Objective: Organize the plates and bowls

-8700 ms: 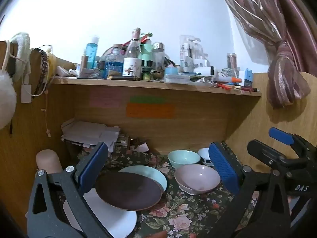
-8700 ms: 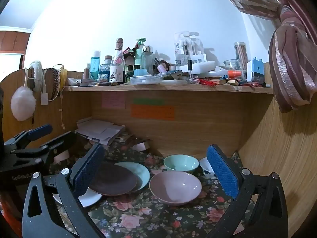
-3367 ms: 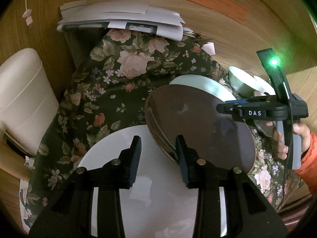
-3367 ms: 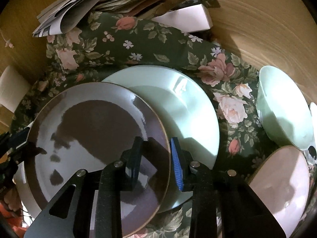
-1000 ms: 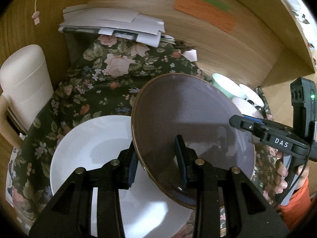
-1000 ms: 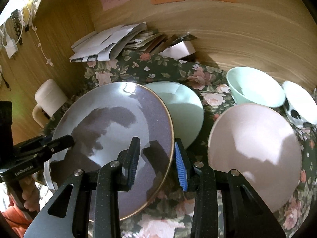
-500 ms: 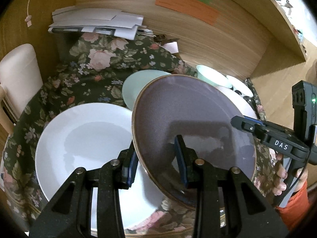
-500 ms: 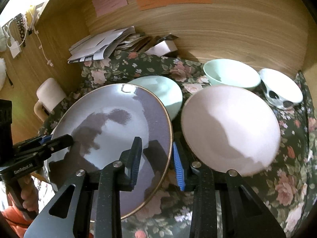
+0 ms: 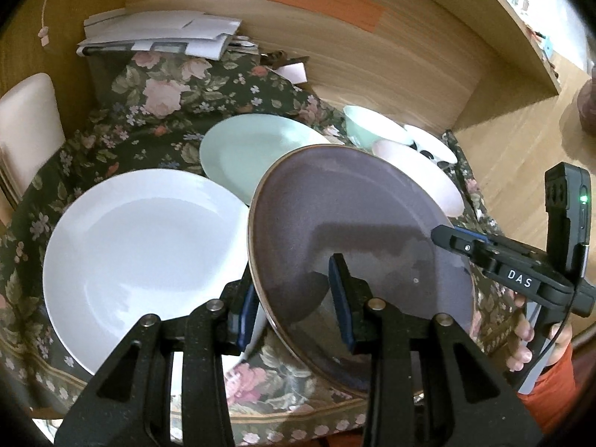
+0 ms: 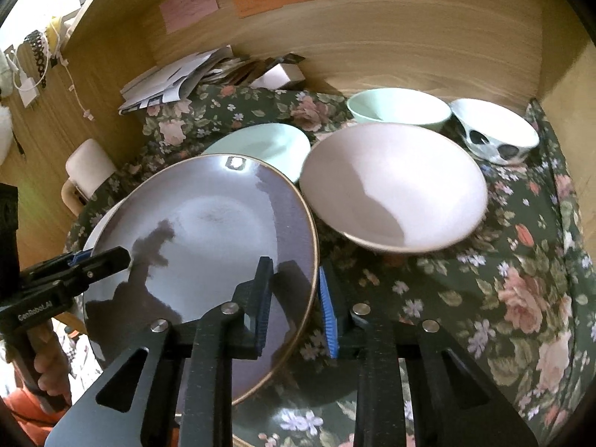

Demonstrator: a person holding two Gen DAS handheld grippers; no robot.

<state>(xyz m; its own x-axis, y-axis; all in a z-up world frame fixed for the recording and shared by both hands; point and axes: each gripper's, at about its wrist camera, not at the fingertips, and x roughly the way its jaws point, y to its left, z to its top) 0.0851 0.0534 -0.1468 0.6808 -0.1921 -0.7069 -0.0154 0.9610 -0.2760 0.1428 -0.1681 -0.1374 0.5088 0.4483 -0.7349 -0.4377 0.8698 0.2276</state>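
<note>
Both grippers hold a dark brown plate (image 9: pixel 357 231) by opposite rims, lifted and tilted above the floral cloth. My left gripper (image 9: pixel 294 298) is shut on its left rim. My right gripper (image 10: pixel 294 298) is shut on its right rim, and the plate also shows in the right wrist view (image 10: pixel 201 246). A large white plate (image 9: pixel 141 246) lies on the cloth at the left. A mint plate (image 9: pixel 253 152) lies behind it. A pink bowl (image 10: pixel 391 186), a mint bowl (image 10: pixel 398 110) and a white bowl with dark spots (image 10: pixel 495 130) stand at the right.
A pile of papers (image 9: pixel 160 37) lies at the back left against the wooden back wall (image 10: pixel 409 37). A cream chair back (image 9: pixel 26 123) stands at the left edge. A wooden side panel (image 10: pixel 570 93) closes the right side.
The brown plate has been carried right and towards the front, off the white and mint plates. Both grippers moved with it and kept their hold.
</note>
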